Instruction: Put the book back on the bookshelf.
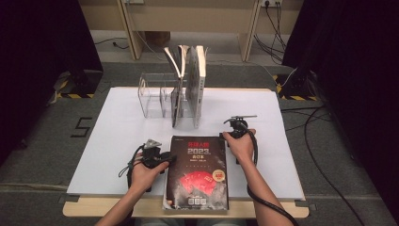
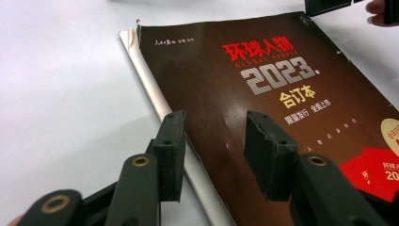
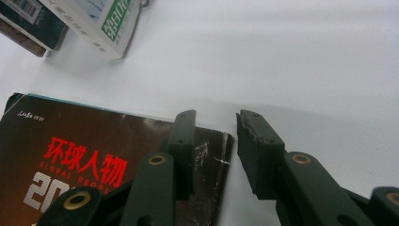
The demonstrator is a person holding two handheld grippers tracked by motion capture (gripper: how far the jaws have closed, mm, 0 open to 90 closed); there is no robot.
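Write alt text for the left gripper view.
A dark brown magazine with red and white cover lettering lies flat on a white table. The left tongs straddle its spine edge, jaws parted, not pressing on it.

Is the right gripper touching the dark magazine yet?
Cannot tell. In the right gripper view, the right gripper straddles the magazine corner with jaws open; no plain contact or gap.

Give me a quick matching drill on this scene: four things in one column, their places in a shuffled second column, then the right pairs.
Things:
1. dark magazine
2. clear rack
3. left gripper
4. right gripper

Places:
A. at the magazine's far right corner
B. lying flat at the near table edge
C. at the magazine's left edge
D. far side of the table, with upright books

Pairs: 1-B, 2-D, 3-C, 4-A
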